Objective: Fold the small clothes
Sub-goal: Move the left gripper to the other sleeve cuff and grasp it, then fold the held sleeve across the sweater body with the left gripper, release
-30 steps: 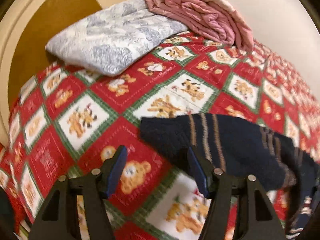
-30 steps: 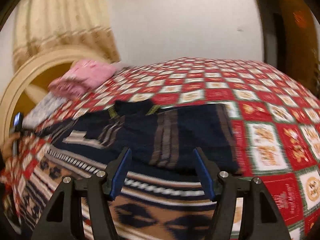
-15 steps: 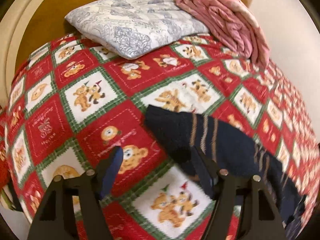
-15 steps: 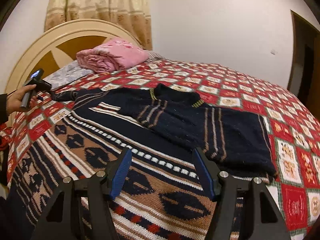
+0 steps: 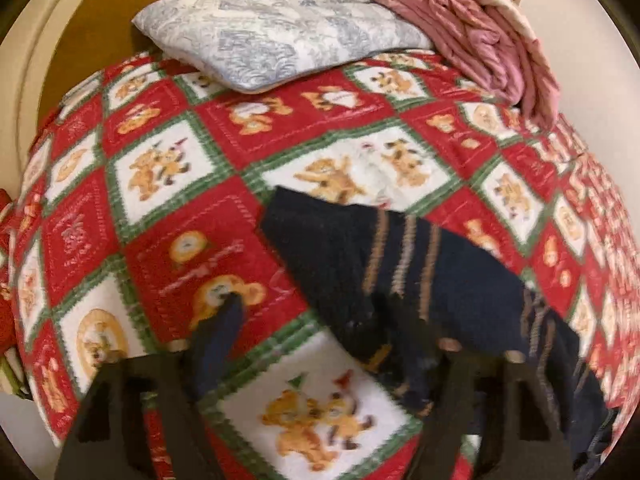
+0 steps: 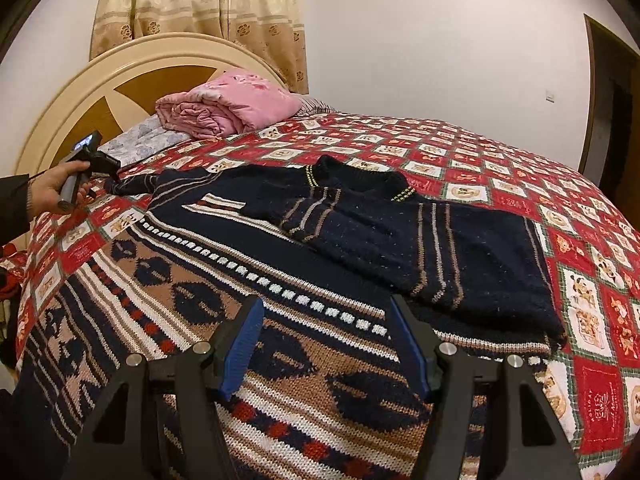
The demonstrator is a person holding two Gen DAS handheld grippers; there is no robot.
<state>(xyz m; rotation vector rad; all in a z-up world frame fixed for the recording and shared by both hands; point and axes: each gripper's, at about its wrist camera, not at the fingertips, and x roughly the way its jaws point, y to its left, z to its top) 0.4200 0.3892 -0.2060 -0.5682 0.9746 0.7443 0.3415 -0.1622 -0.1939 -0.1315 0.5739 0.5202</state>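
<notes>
Pillow (image 5: 280, 36), pink quilt (image 6: 224, 108), bedspread (image 5: 168, 208).

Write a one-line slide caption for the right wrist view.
Open right tongs hover over patterned sweater; left tongs reach its sleeve.

Left tool (image 5: 316, 316) open, right finger over navy sleeve (image 5: 360, 264) on quilt (image 5: 168, 168).

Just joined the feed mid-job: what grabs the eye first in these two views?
The loud red teddy-bear quilt fills both views, with a dark navy striped sweater spread across it, one sleeve folded over its chest. The other sleeve stretches toward the headboard, where the open left gripper comes in at its cuff. A pink folded blanket lies by the headboard.
</notes>
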